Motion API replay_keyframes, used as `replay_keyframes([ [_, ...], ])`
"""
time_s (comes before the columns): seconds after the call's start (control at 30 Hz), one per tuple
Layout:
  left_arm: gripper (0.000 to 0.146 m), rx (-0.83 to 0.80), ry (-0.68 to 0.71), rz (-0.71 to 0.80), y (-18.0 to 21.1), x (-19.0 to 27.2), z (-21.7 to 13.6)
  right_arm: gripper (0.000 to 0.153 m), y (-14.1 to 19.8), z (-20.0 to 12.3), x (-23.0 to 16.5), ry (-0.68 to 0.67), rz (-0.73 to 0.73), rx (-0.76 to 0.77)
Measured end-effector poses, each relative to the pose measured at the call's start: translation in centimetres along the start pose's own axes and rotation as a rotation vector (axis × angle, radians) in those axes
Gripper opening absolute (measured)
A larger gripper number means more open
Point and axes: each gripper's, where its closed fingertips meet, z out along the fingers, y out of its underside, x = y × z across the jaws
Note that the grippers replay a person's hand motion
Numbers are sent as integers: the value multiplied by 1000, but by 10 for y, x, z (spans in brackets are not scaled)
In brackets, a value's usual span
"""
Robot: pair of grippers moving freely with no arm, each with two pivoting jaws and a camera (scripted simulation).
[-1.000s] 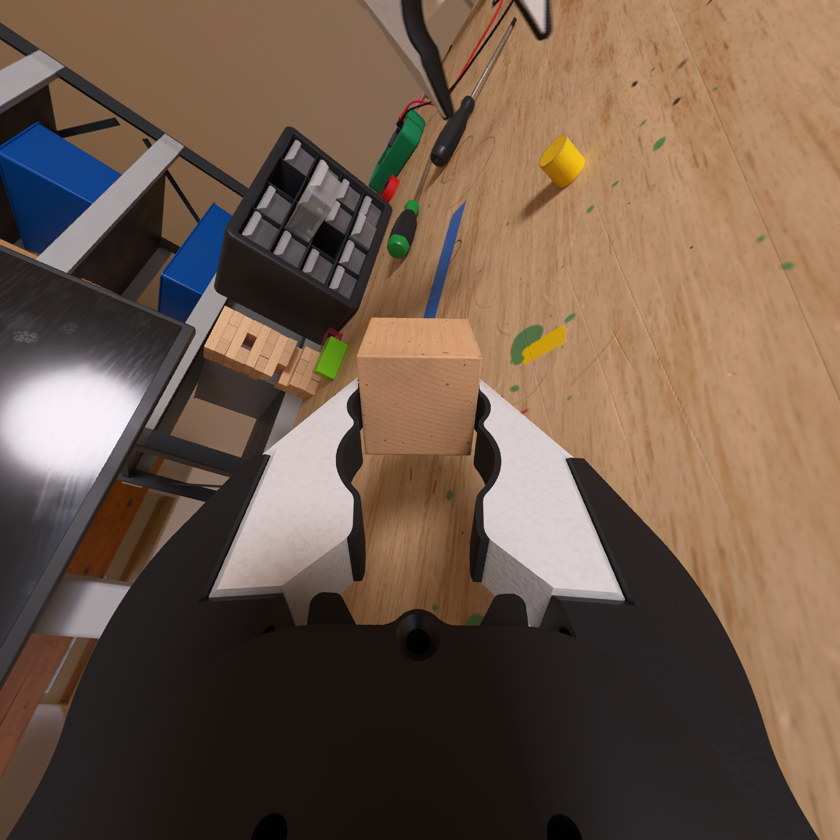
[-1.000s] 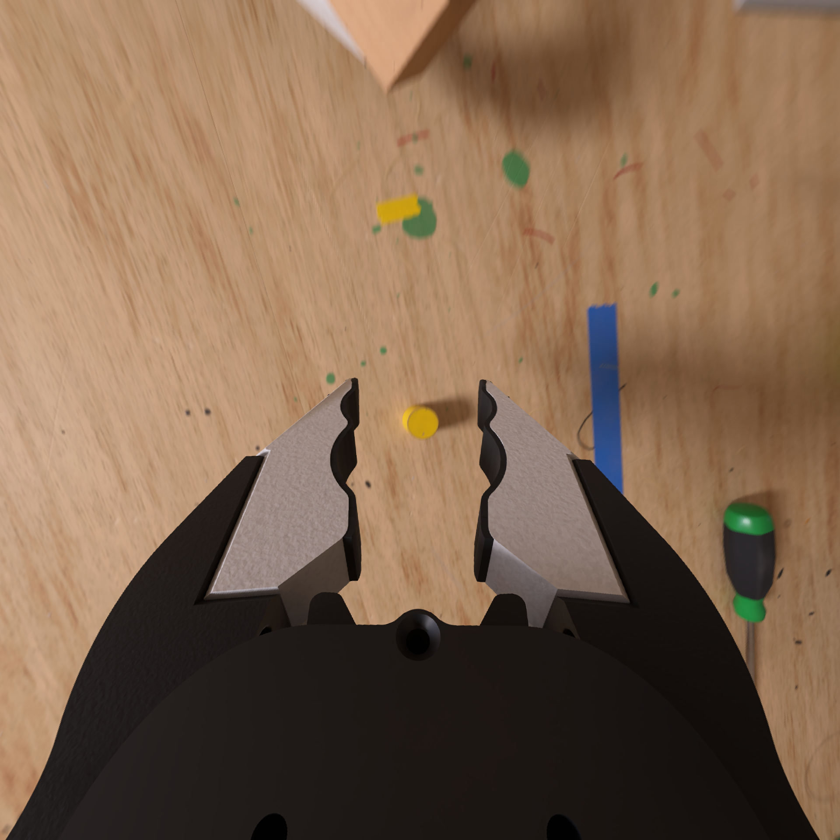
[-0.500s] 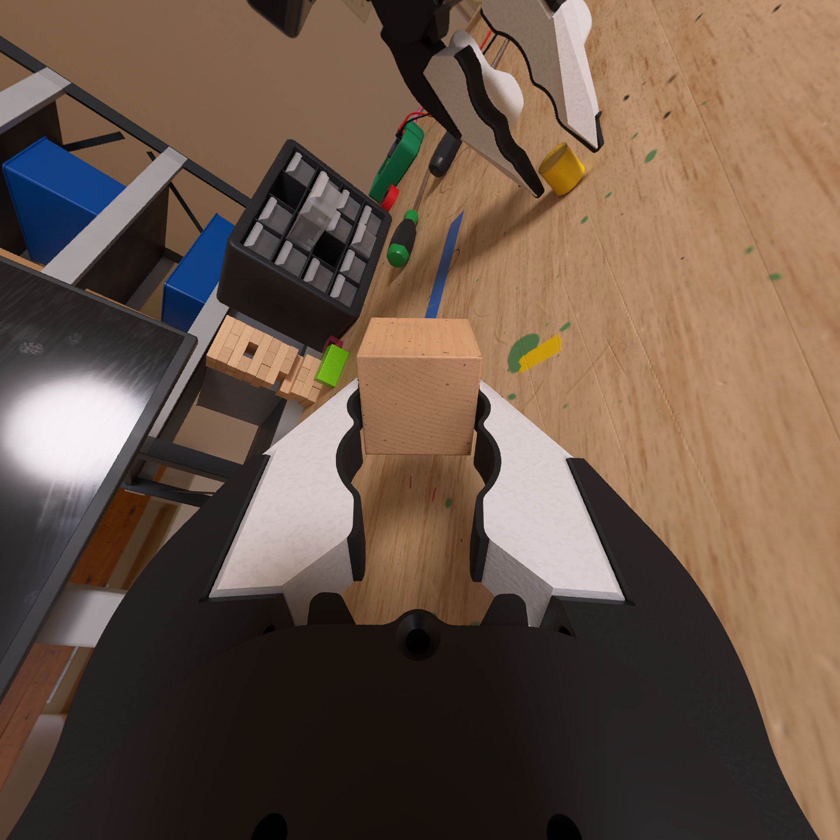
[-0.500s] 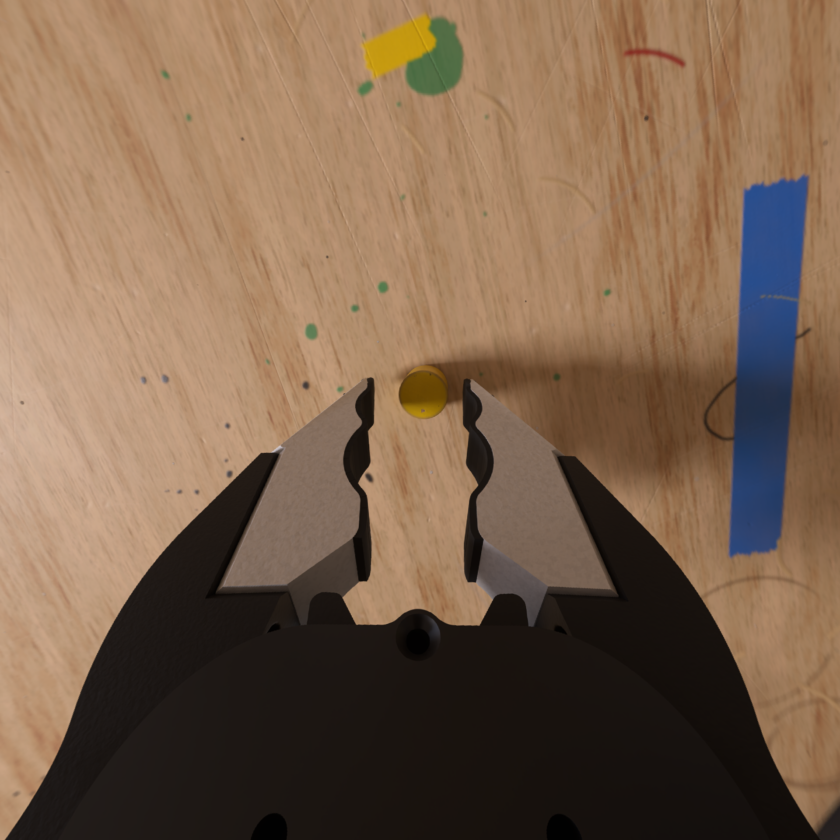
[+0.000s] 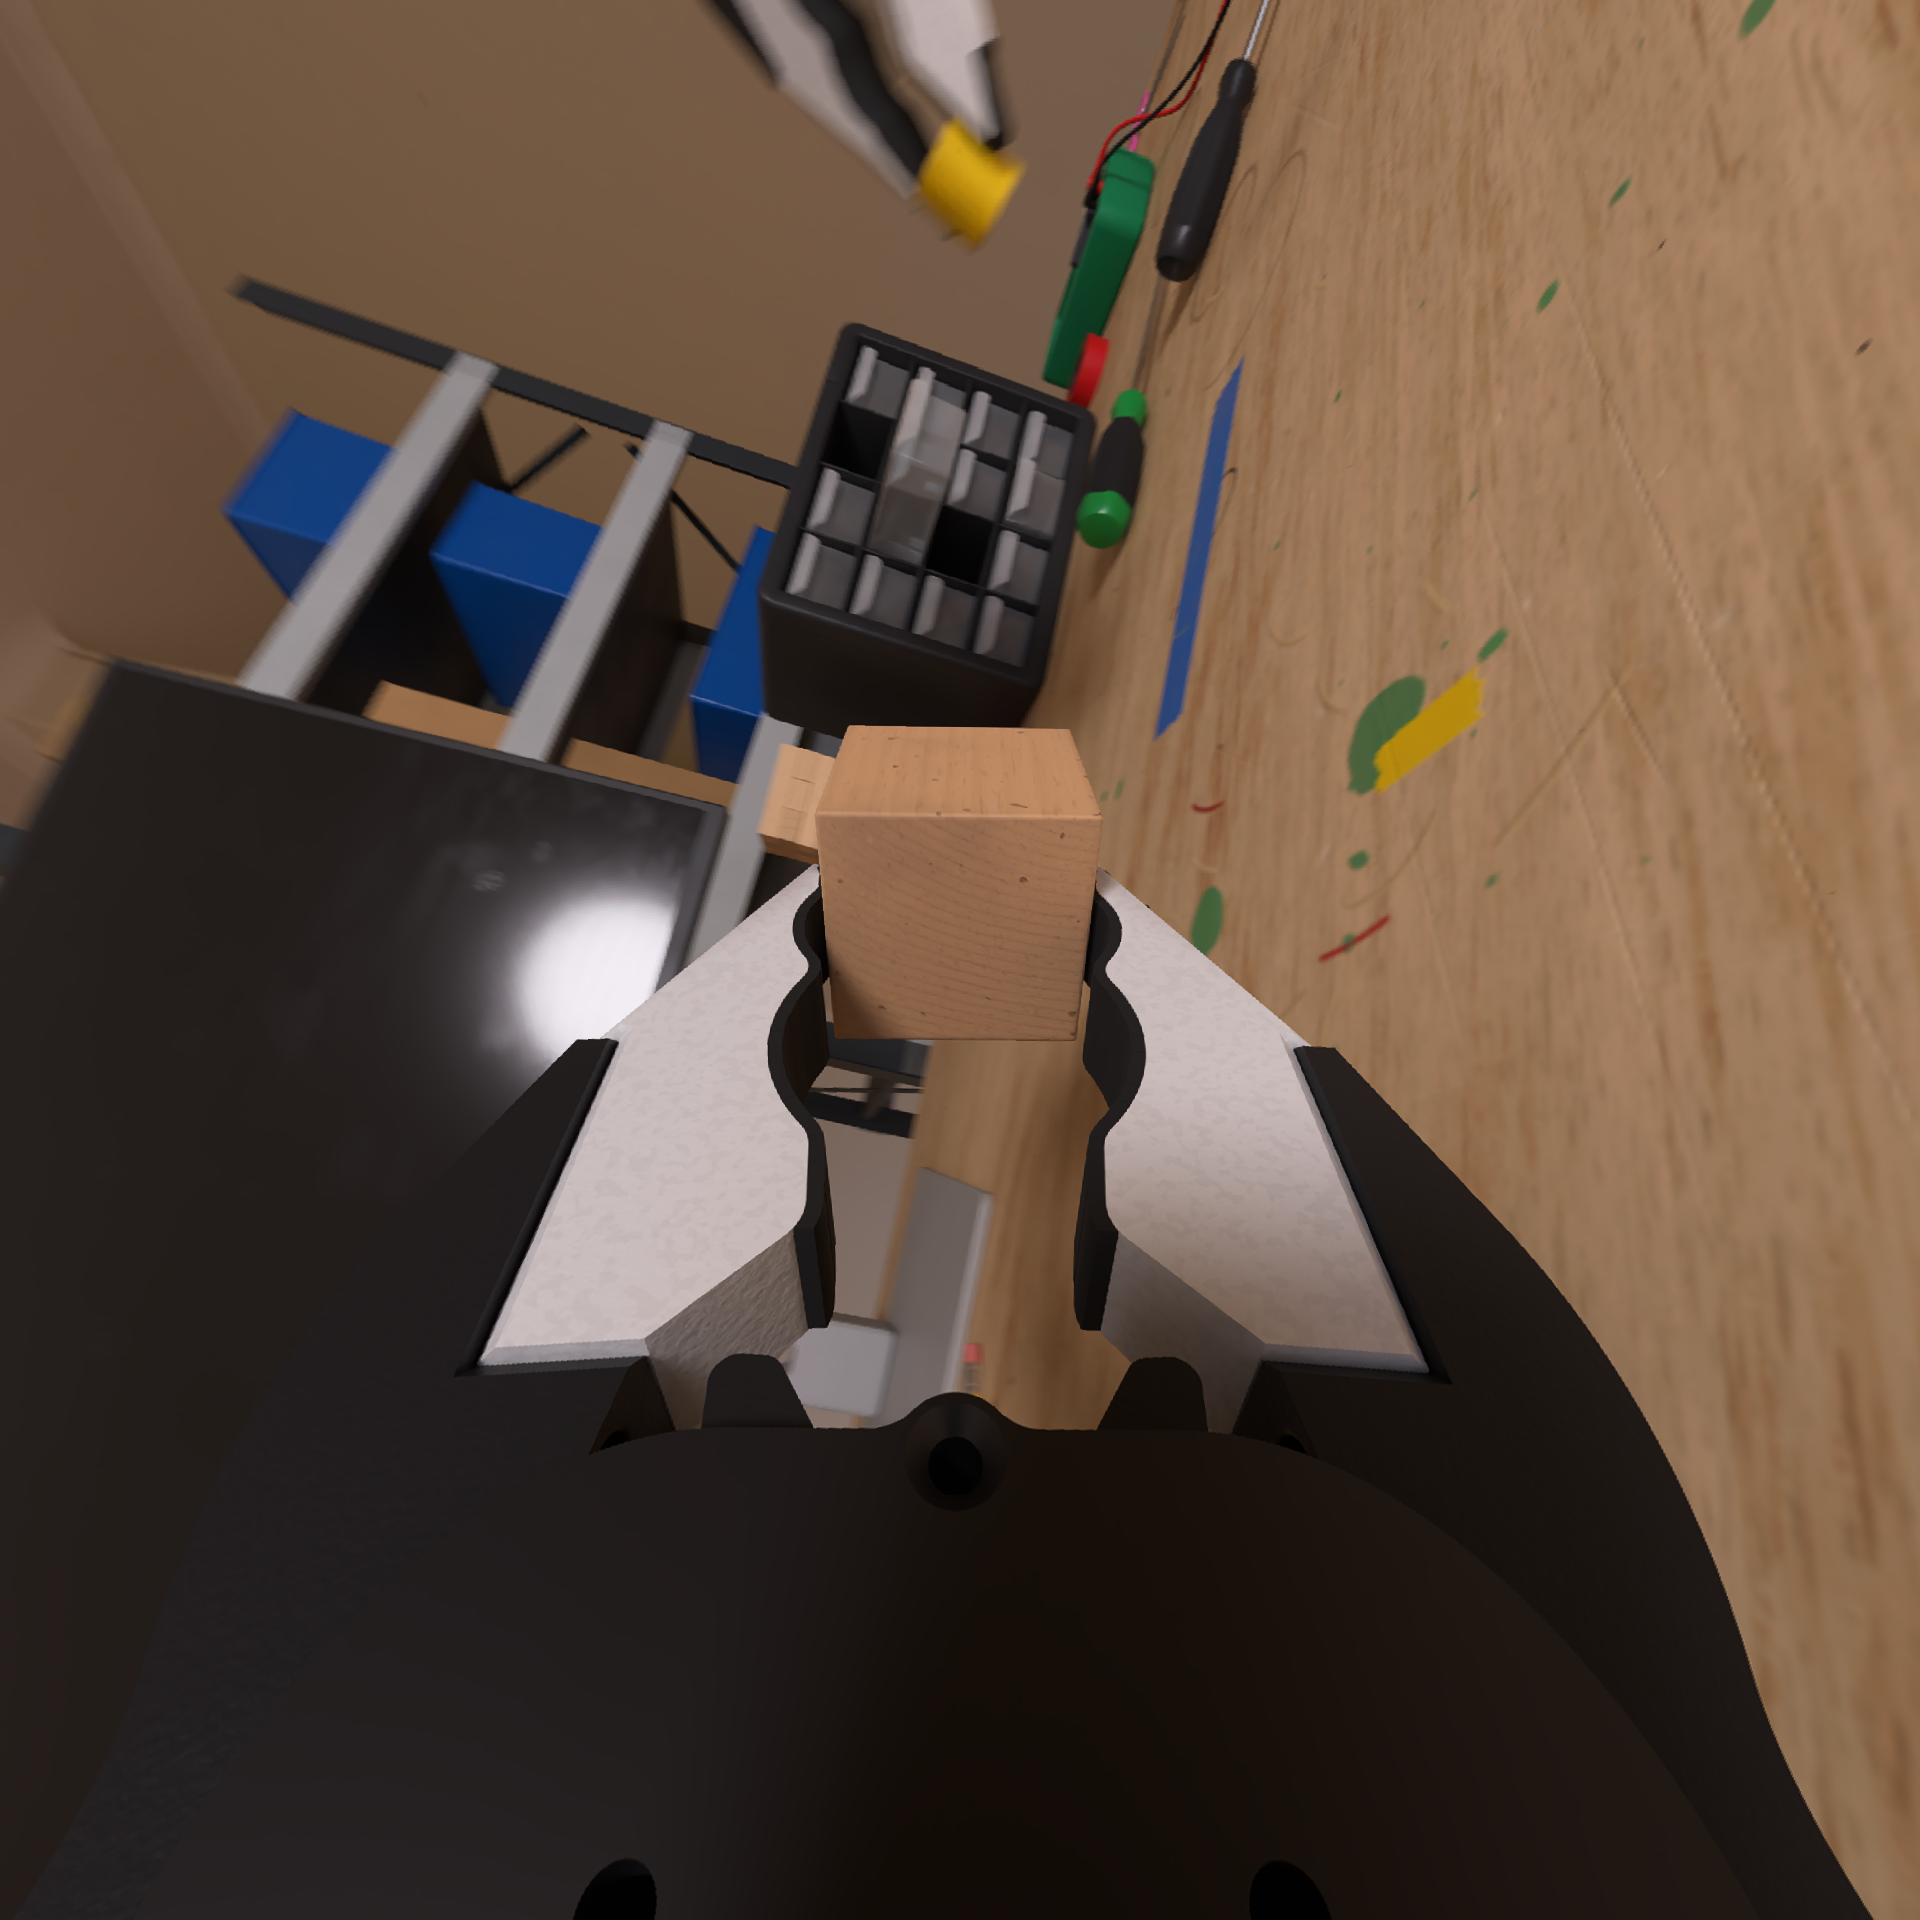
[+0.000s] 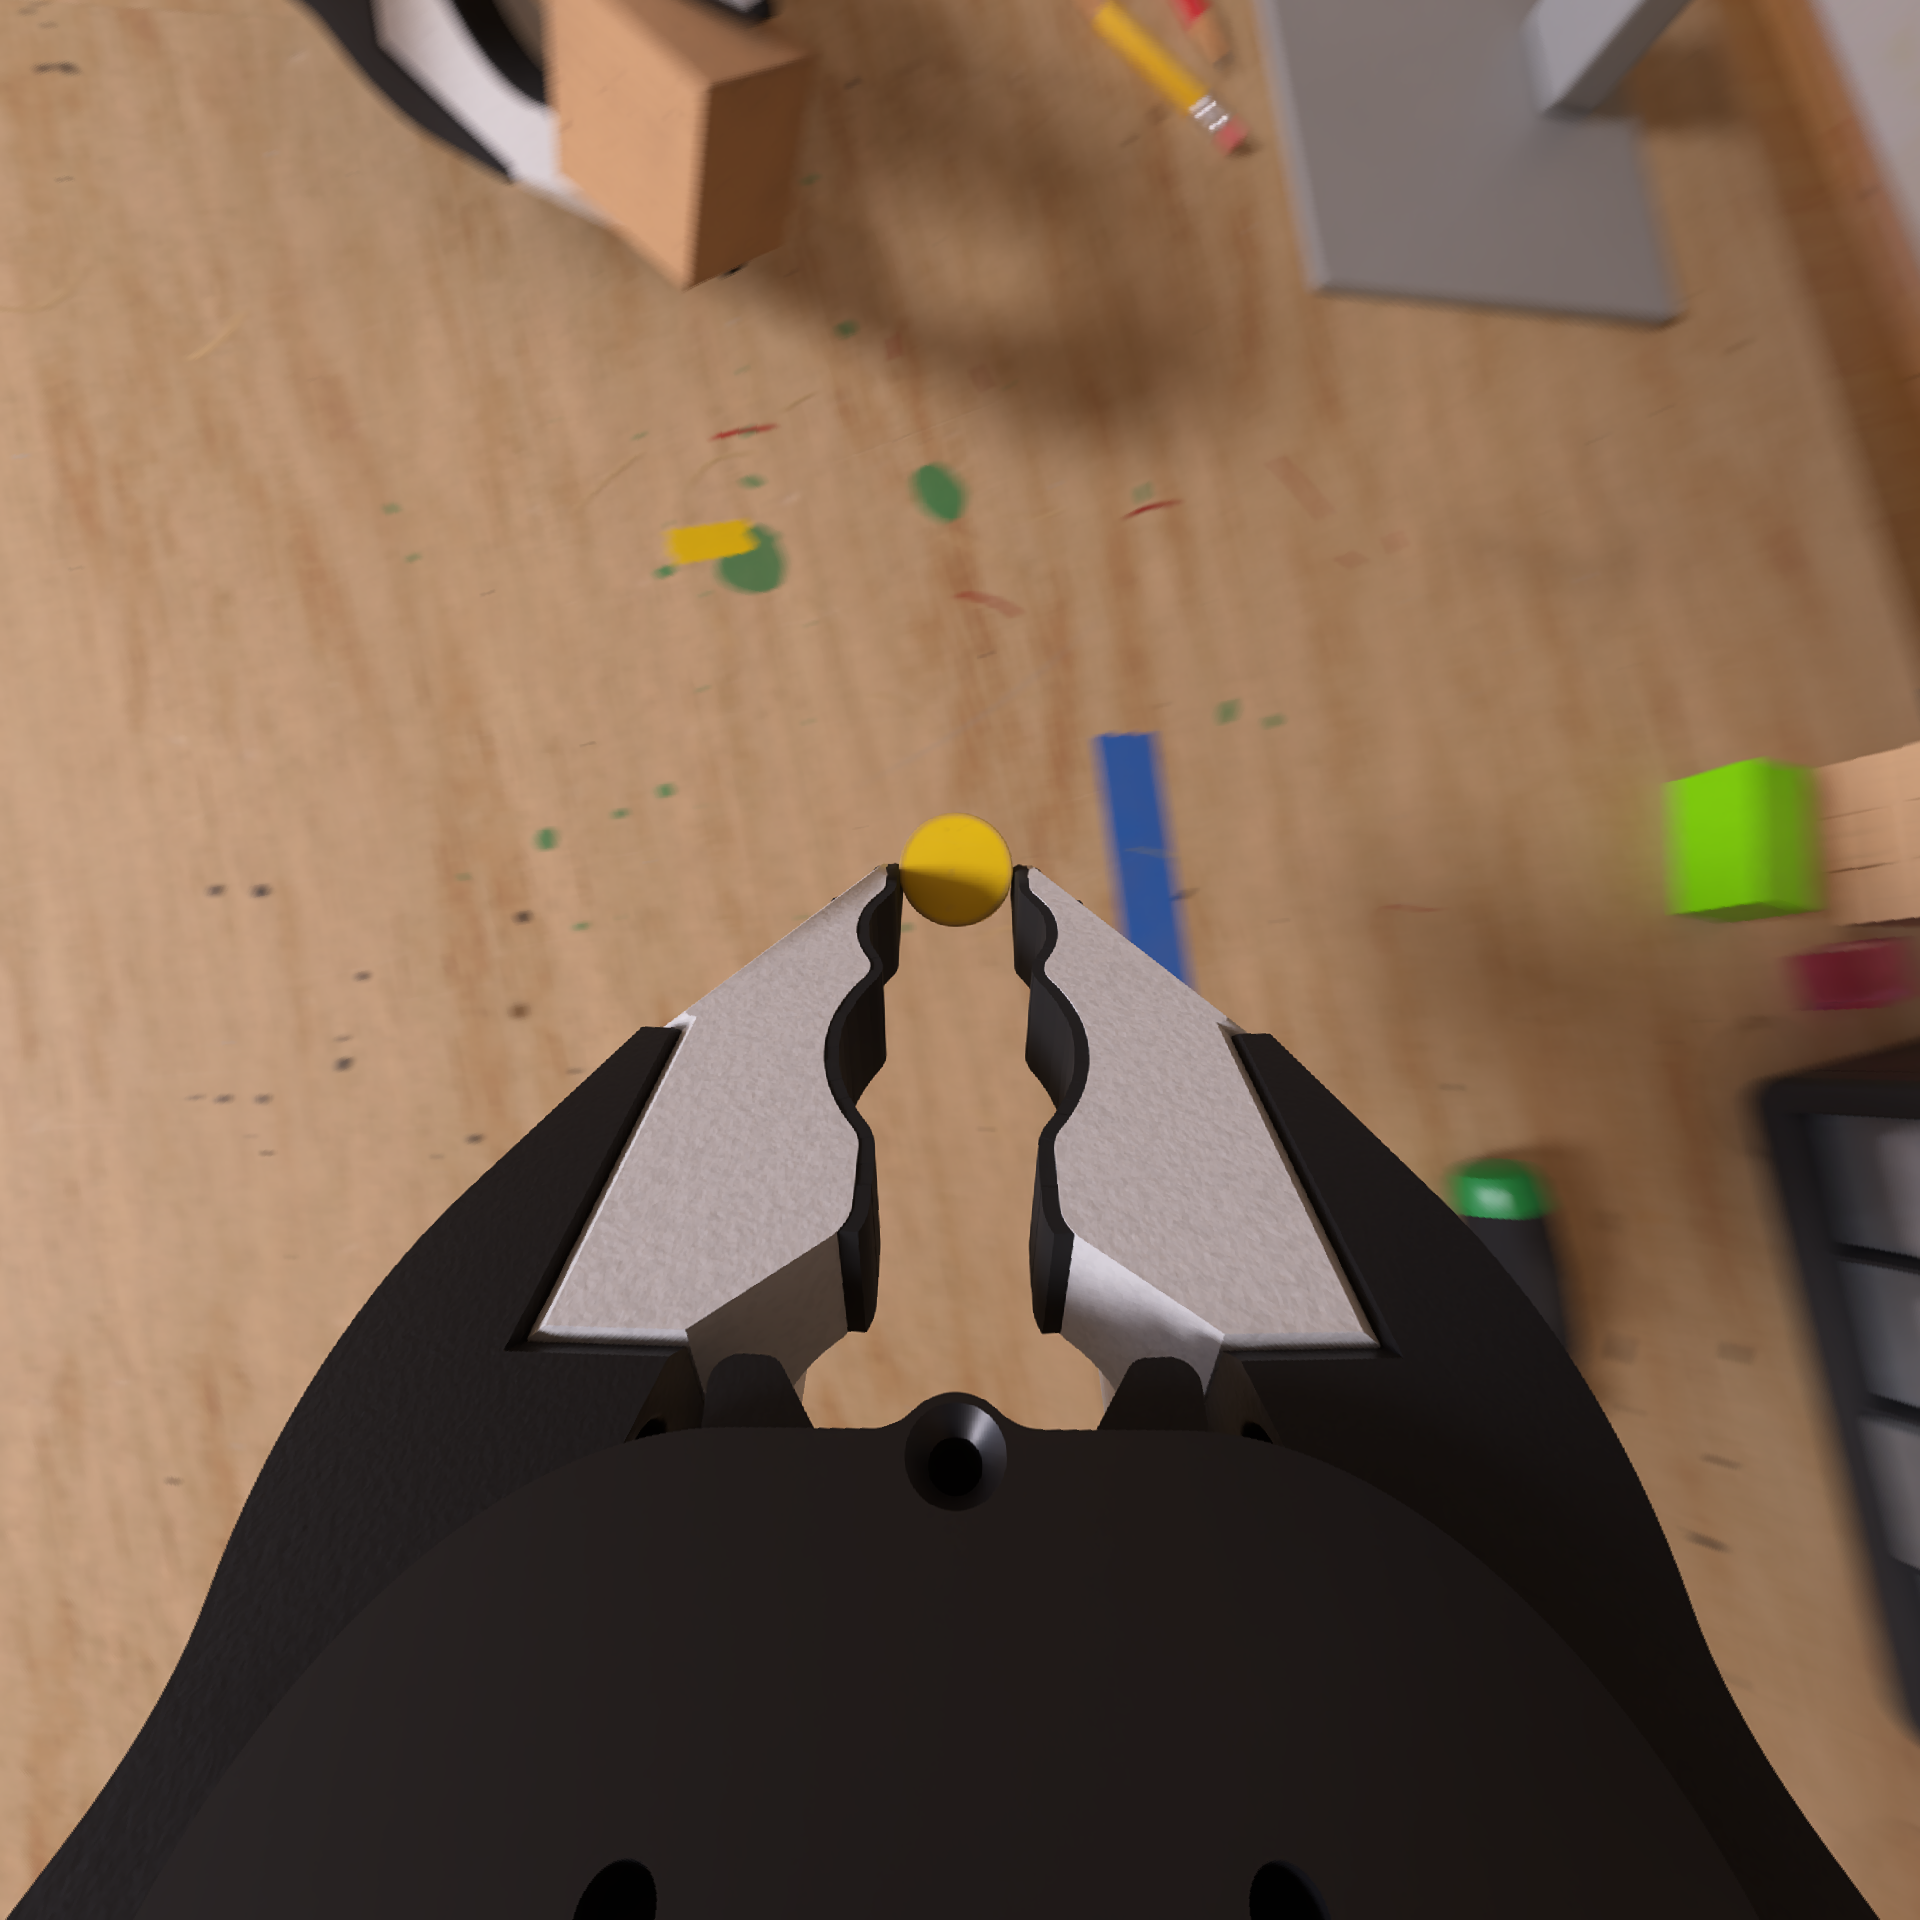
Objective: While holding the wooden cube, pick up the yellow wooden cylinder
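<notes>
My left gripper [image 5: 958,925] is shut on the wooden cube [image 5: 956,894] and holds it above the wooden tabletop [image 5: 1558,935]. My right gripper [image 6: 955,881] is shut on the yellow wooden cylinder [image 6: 955,871], pinched at the fingertips and lifted off the table. In the left wrist view the right gripper [image 5: 951,140] shows at the top with the yellow cylinder [image 5: 968,190] in its tips, high above the table. The cube [image 6: 675,145] held by the left gripper also shows at the top of the right wrist view.
A black compartment box [image 5: 930,530] stands at the table's edge, with a green-handled screwdriver [image 5: 1110,483], a black screwdriver [image 5: 1205,166] and a green device [image 5: 1107,249] nearby. A blue tape strip [image 5: 1200,561] lies on the table. A lime block [image 6: 1740,836], a grey stand base [image 6: 1455,156] and pencils [image 6: 1169,73] are around.
My right gripper closed on the yellow cylinder and lifted it off the table. My left gripper, still holding the cube, turned and shifted its view towards the shelf side.
</notes>
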Motion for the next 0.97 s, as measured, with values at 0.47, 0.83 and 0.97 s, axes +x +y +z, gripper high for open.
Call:
replay_keyframes([
  [0.47, 47, 5, -182, 321, -19, -29, -13, 21, -126, -53, 113, -78, -160, 61],
  [0.83, 47, 58, -226, 536, -44, -33, -17, 21, -126, -70, 127, 59, -161, 49],
  [0.97, 47, 61, -244, 631, -54, -35, -19, 21, -111, -30, 100, -139, -86, -29],
])
